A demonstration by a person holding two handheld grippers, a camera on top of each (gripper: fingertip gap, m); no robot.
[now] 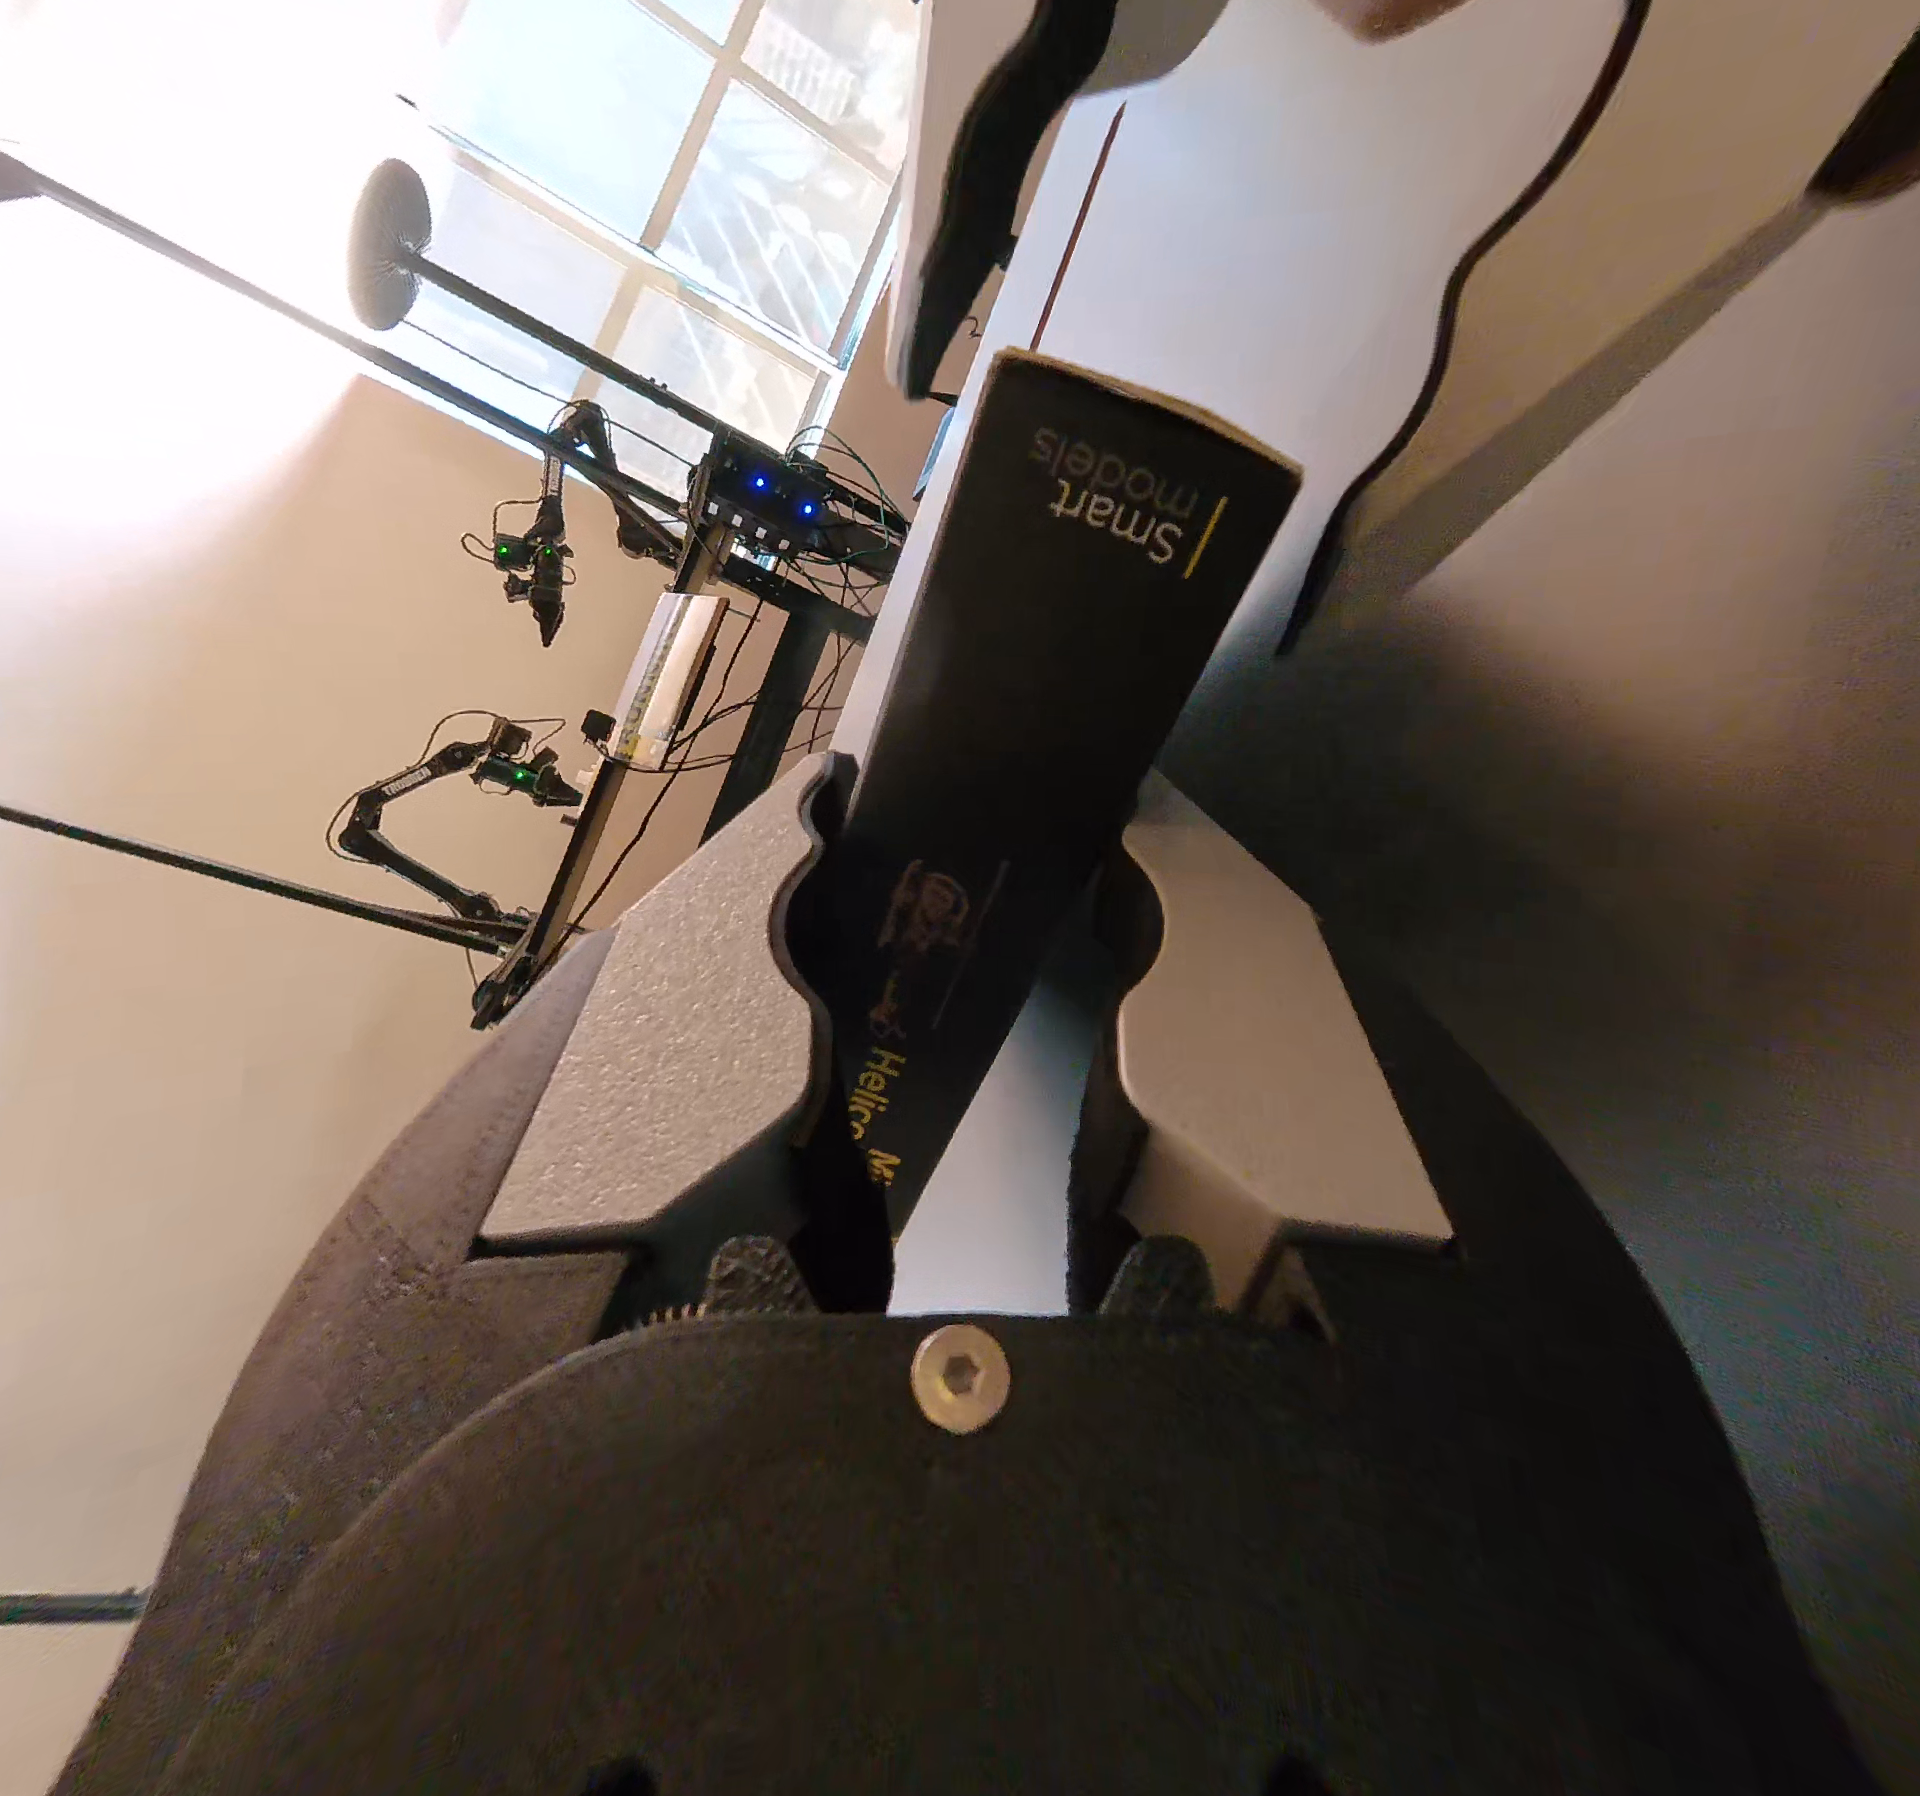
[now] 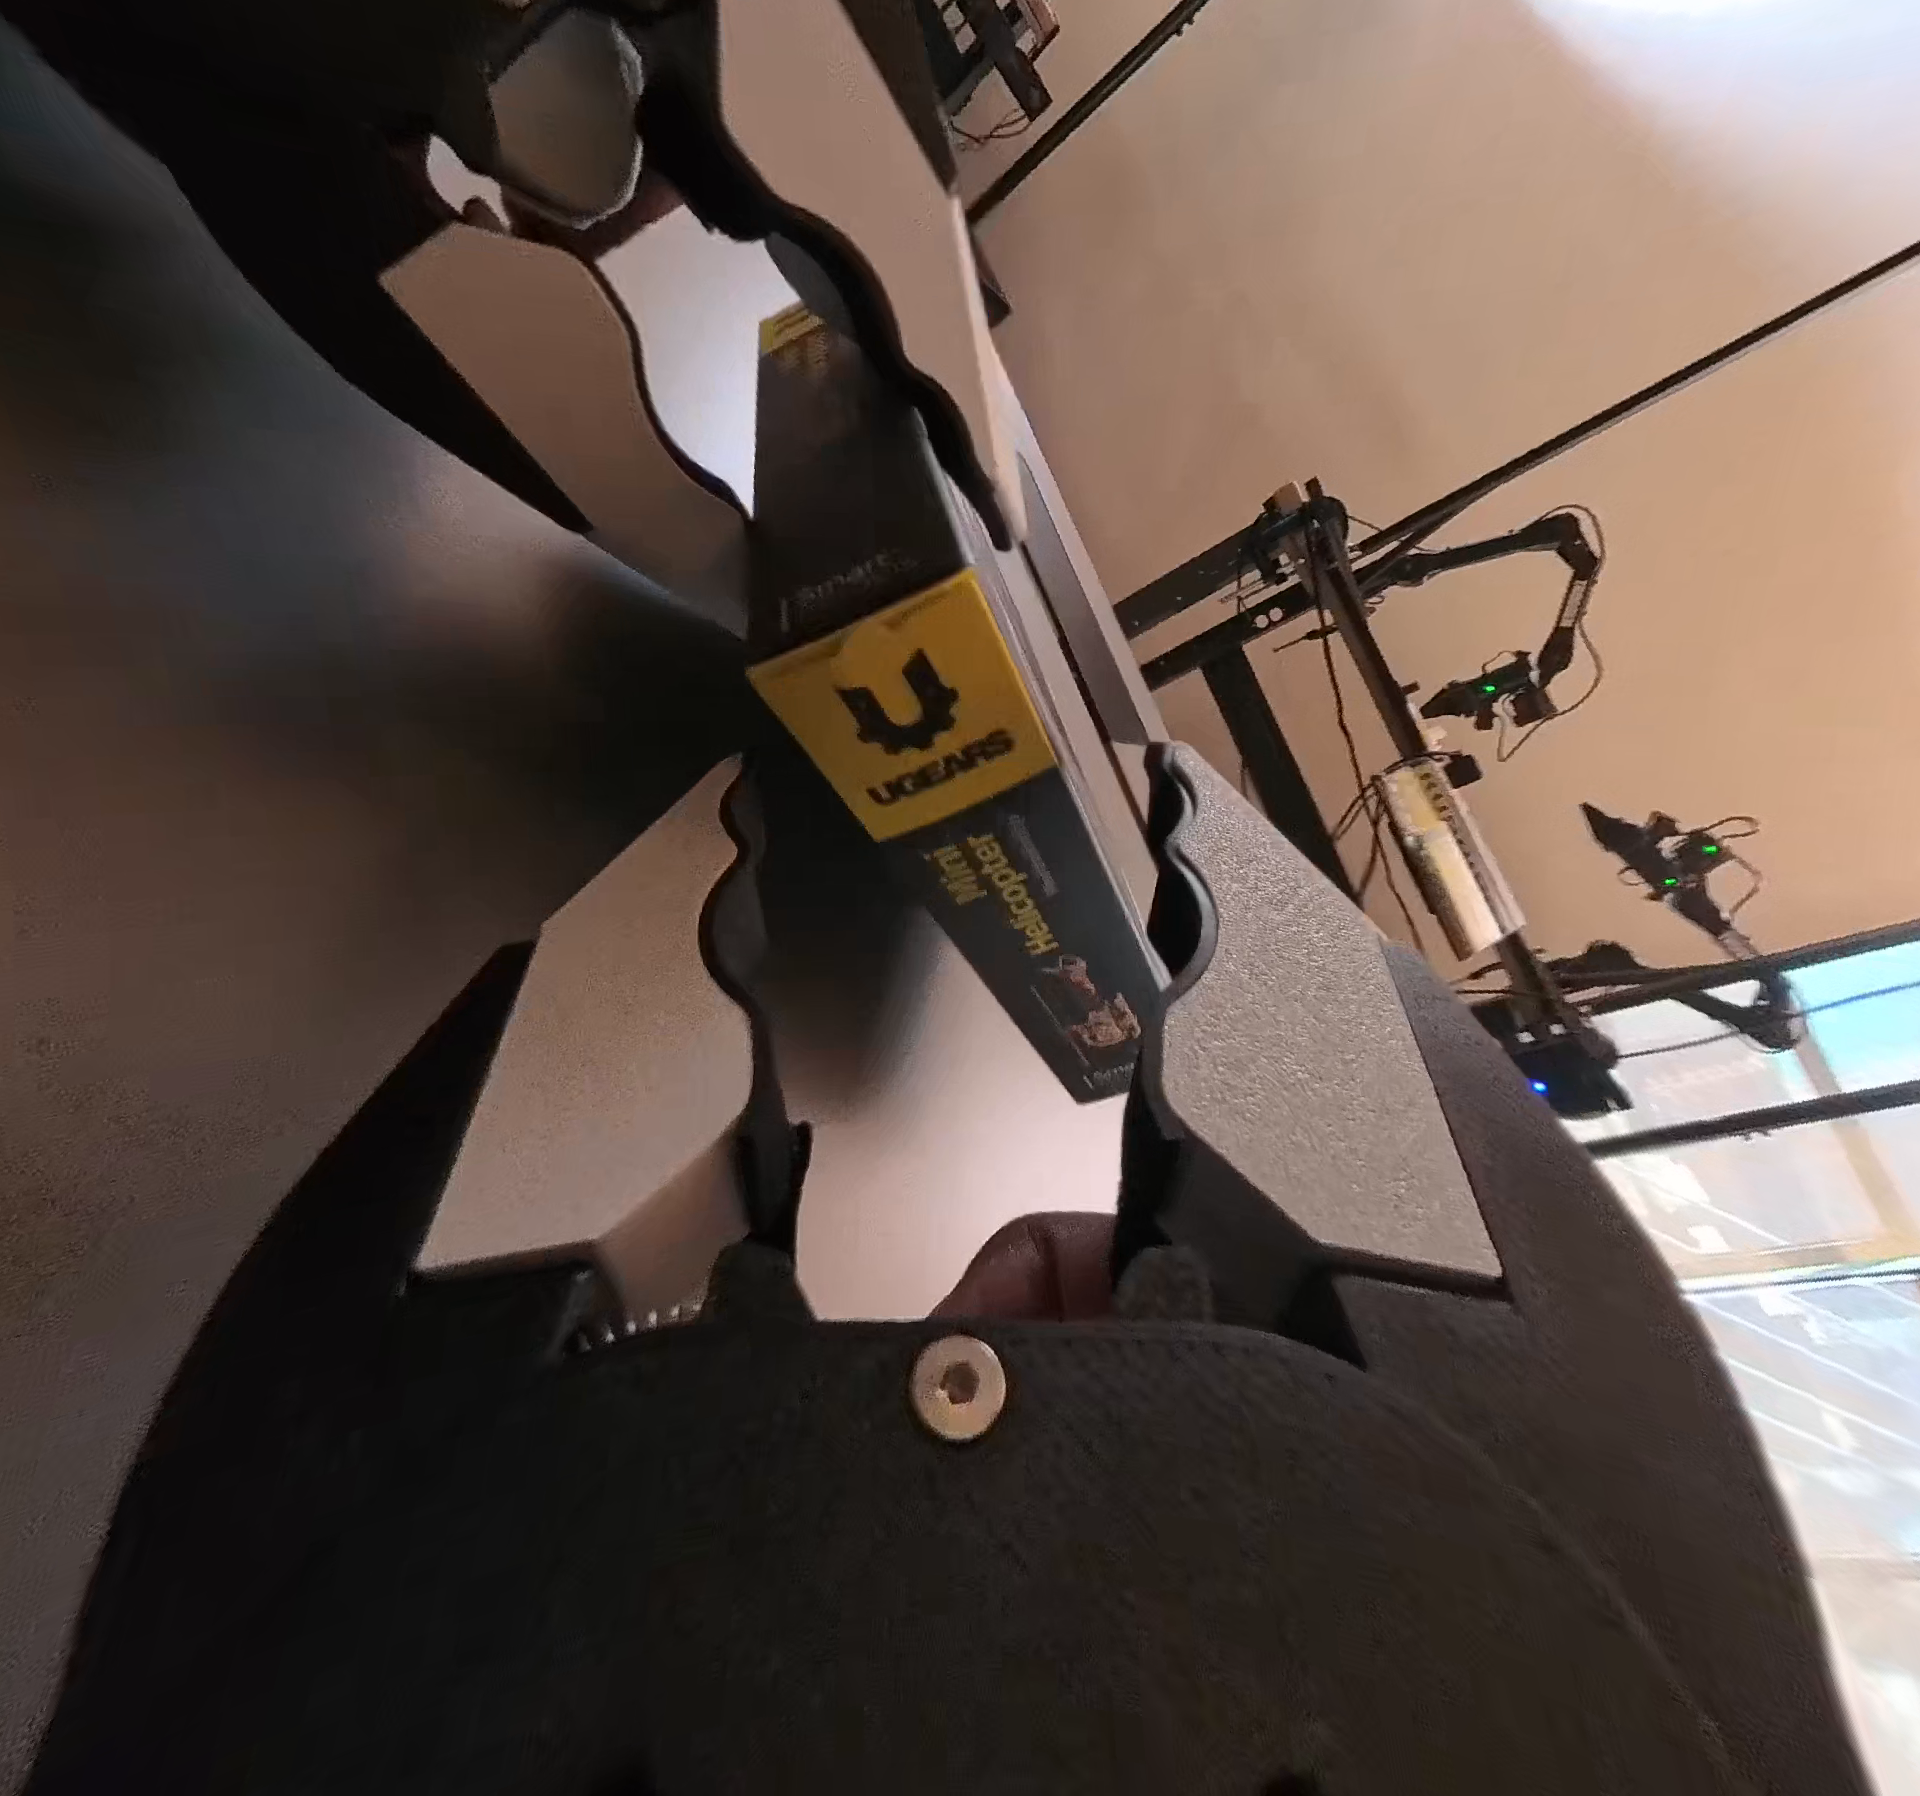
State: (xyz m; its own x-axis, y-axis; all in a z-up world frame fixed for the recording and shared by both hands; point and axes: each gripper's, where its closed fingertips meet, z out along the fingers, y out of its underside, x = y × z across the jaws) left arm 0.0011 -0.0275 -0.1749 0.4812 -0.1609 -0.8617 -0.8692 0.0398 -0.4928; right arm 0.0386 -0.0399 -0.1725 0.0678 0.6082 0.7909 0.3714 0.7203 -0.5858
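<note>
Beige room, windows [image 1: 665, 136], robot-arm rigs [image 2: 1538, 666] behind. Black-and-yellow model-kit box [image 1: 1049, 707], contents hidden, clamped in left gripper [image 1: 977, 873]. Far end between right gripper [image 2: 951, 873] fingers, contact unclear.

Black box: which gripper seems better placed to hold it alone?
Left, probably: the black box sits deep inside the left gripper, while the right gripper only brackets its yellow end.
</note>
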